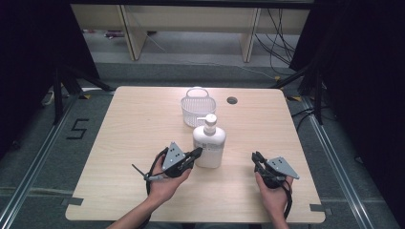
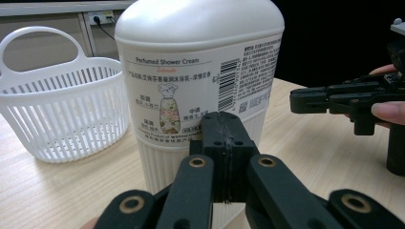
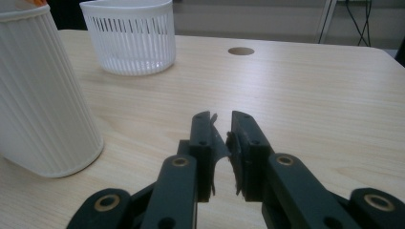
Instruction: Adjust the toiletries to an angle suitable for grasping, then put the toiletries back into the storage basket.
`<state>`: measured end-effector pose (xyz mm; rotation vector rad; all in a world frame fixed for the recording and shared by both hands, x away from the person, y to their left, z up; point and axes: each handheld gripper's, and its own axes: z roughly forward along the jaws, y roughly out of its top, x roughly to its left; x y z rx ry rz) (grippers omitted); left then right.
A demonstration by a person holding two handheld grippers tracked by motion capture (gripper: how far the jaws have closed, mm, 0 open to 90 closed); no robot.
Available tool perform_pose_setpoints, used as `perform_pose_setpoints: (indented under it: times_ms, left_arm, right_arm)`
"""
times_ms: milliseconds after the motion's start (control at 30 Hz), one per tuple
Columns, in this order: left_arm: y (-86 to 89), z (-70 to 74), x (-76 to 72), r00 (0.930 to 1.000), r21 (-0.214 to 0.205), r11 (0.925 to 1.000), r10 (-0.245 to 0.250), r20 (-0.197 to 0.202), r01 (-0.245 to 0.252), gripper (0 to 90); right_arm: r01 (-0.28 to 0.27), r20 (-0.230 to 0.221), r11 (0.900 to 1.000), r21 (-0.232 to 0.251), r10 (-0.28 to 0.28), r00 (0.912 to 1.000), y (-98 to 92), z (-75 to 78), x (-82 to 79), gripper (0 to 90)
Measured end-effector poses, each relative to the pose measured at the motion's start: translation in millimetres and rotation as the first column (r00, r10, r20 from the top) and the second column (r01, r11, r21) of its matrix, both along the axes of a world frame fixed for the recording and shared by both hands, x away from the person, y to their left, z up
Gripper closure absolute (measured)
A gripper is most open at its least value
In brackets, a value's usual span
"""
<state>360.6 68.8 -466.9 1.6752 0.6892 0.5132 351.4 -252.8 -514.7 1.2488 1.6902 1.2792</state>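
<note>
A white pump bottle (image 1: 209,143) of shower cream stands upright at the centre of the high view, on a pale wood worktop (image 1: 124,138), with a white slotted basket (image 1: 197,108) just behind it, toward the upper middle of the frame. The left tool (image 1: 195,153) is seen at the bottle's lower left, its jaws brought fully together with nothing between them, the tips just beside the ribbed base; in the left gripper view the shut tips lie in front of the label, and contact cannot be told. The right tool (image 1: 257,157) rests at the lower right, well apart from the bottle, closed to a thin slit and holding nothing. If the bottle is to be lifted into the basket, both tools would best be opened first, the ribbed lower body taken from opposite sides by the 2 tools, and the bottle kept upright so that the pump head is not caught on the basket handle. A round cable hole (image 1: 232,100) is cut near the worktop's far edge. Beyond, grey floor, wooden furniture legs and trailing cables are seen between 2 black curtains.
</note>
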Motion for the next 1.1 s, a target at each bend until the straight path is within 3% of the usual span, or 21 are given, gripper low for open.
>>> perform_pose_setpoints:
  times_ms: [300, 367, 400, 433, 500, 533, 567, 633, 733, 767, 833, 867, 900, 967, 1067, 1100]
  left_arm:
    - [2.2, 2.4, -0.7, 0.9998, -0.001, 0.9998, 0.020, 0.001, -0.020, 88.4]
    - [4.2, 2.9, -5.6, 0.9999, -0.025, 0.9996, 0.012, 0.004, -0.012, 84.2]
    - [4.2, 2.9, -5.6, 0.9999, -0.025, 0.9996, 0.012, 0.004, -0.012, 81.6]
    - [8.1, 4.3, -11.5, 0.9998, -0.035, 0.9993, 0.013, 0.013, -0.013, 78.1]
    - [11.7, 7.1, -15.2, 0.9996, -0.031, 0.9993, 0.019, 0.022, -0.018, 74.7]
    - [14.5, 9.5, -17.6, 0.9989, -0.044, 0.9986, 0.030, 0.036, -0.028, 68.2]
    - [20.4, 15.9, -21.1, 0.9963, -0.057, 0.9967, 0.062, 0.060, -0.058, 61.2]
    - [24.6, 23.1, -23.8, 0.9929, -0.098, 0.9903, 0.105, 0.057, -0.099, 59.6]
    - [23.6, 30.3, -26.6, 0.9860, -0.103, 0.9857, 0.142, 0.087, -0.133, 54.3]
    - [23.6, 30.3, -26.6, 0.9860, -0.103, 0.9857, 0.142, 0.087, -0.133, 51.1]
    - [19.5, 32.8, -25.5, 0.9822, -0.101, 0.9836, 0.160, 0.099, -0.150, 46.0]
    - [18.2, 33.8, -24.8, 0.9817, -0.099, 0.9833, 0.163, 0.099, -0.153, 43.9]
    - [16.6, 35.0, -24.0, 0.9804, -0.103, 0.9820, 0.169, 0.101, -0.158, 42.2]
    - [13.2, 38.7, -23.2, 0.9794, -0.112, 0.9804, 0.174, 0.103, -0.162, 40.8]
    - [8.5, 43.2, -22.9, 0.9787, -0.117, 0.9804, 0.172, 0.113, -0.158, 40.7]
    - [2.7, 47.0, -21.8, 0.9778, -0.118, 0.9802, 0.173, 0.118, -0.159, 41.5]
  right_arm:
    - [-0.002, -0.005, 1.0000, 0.000, 0.002, 1.0000, 0.0, 0.1, -0.4, 77.3]
    - [0.000, -0.018, 1.0000, -0.008, 0.000, 0.9998, -0.8, 0.7, -1.0, 75.2]
    - [0.022, -0.034, 0.9995, 0.022, -0.021, 0.9992, 1.1, 0.7, -3.1, 74.1]
    - [0.011, -0.008, 0.9999, -0.007, -0.011, 0.9999, -1.7, 0.8, -1.6, 72.7]
    - [0.006, 0.008, 1.0000, 0.005, -0.006, 1.0000, -1.7, -0.1, -1.0, 71.6]
    - [0.006, 0.010, 1.0000, 0.006, -0.006, 0.9999, -2.2, 0.0, -1.1, 70.0]
    - [0.001, 0.014, 0.9999, 0.014, -0.001, 0.9999, -2.4, -0.4, -0.4, 68.0]
    - [0.005, -0.003, 0.9997, 0.022, -0.005, 1.0000, -1.7, -0.1, -1.0, 66.1]
    - [0.008, -0.006, 0.9999, 0.006, -0.008, 0.9999, -2.1, 0.4, -1.2, 63.8]
    - [0.018, 0.015, 0.9998, 0.005, -0.018, 0.9997, -2.0, -0.2, -0.9, 62.9]
    - [0.014, -0.012, 0.9998, 0.011, -0.014, 0.9998, -1.7, 0.5, -1.8, 61.9]
    - [0.018, 0.000, 0.9995, 0.027, -0.018, 0.9998, -1.2, -0.3, -1.4, 61.3]
    - [0.030, -0.034, 0.9982, 0.051, -0.029, 0.9990, 0.4, 0.8, -3.2, 60.8]
    - [0.005, -0.018, 0.9994, 0.034, -0.004, 0.9998, -2.2, 0.4, -0.7, 59.8]
    - [0.012, -0.025, 0.9993, 0.036, -0.011, 0.9996, -1.0, 0.3, -1.6, 58.7]
    - [0.002, -0.006, 0.9998, 0.019, -0.002, 1.0000, -2.4, 0.0, 0.6, 57.2]
